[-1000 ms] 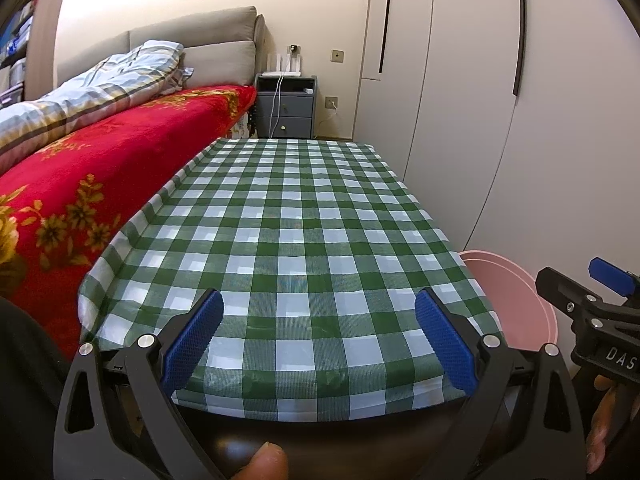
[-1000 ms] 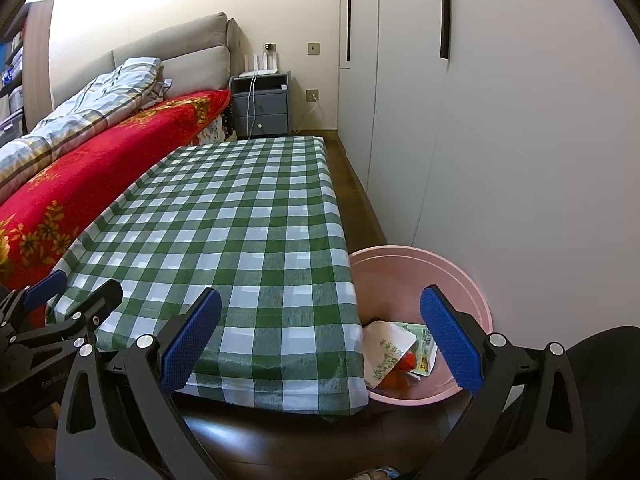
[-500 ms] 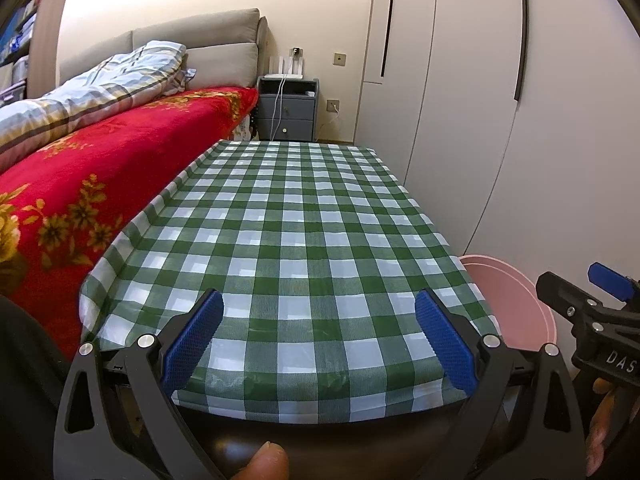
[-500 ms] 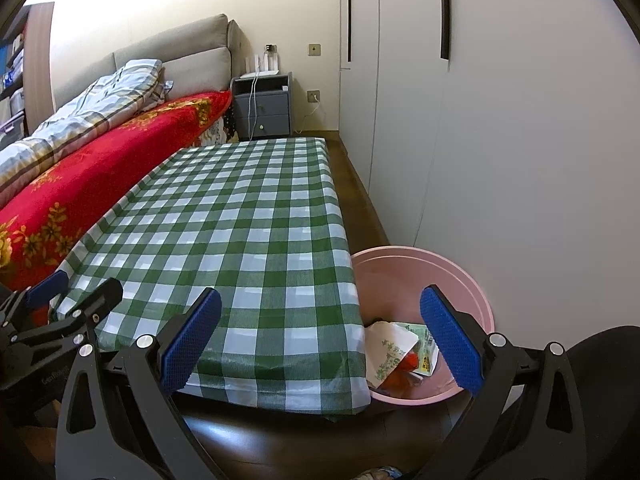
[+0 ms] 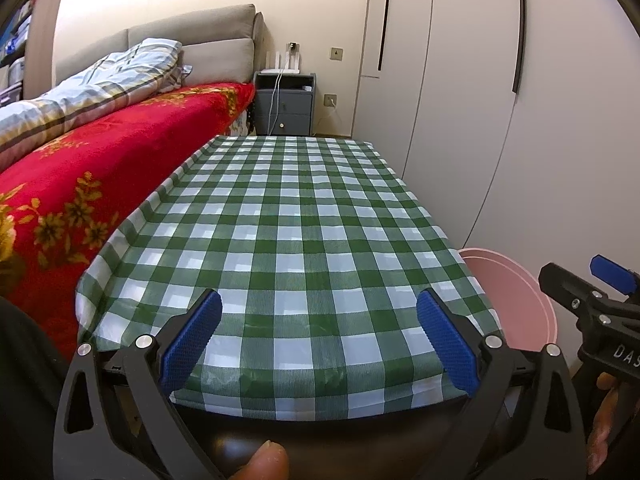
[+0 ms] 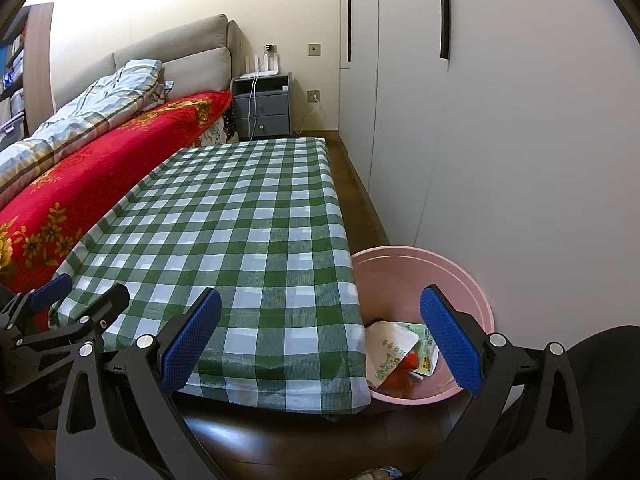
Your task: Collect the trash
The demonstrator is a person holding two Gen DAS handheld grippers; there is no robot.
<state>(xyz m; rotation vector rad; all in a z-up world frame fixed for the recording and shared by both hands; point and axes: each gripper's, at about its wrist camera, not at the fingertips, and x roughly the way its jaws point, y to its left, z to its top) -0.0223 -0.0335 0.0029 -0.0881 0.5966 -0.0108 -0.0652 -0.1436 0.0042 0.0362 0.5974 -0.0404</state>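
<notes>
The left gripper point(image 5: 318, 334) stood wide open with nothing between its blue pads point(image 5: 191, 338), held over the near edge of the green-checked tablecloth point(image 5: 296, 232). The right gripper point(image 6: 320, 336) gaped just as wide and empty. At four o'clock from it sat the pink basin point(image 6: 476, 292) on the floor, just beside the table's corner, holding crumpled wrappers point(image 6: 394, 354). At ten o'clock lay the bed's red blanket point(image 6: 92, 176); at twelve, a grey nightstand point(image 6: 262, 106).
</notes>
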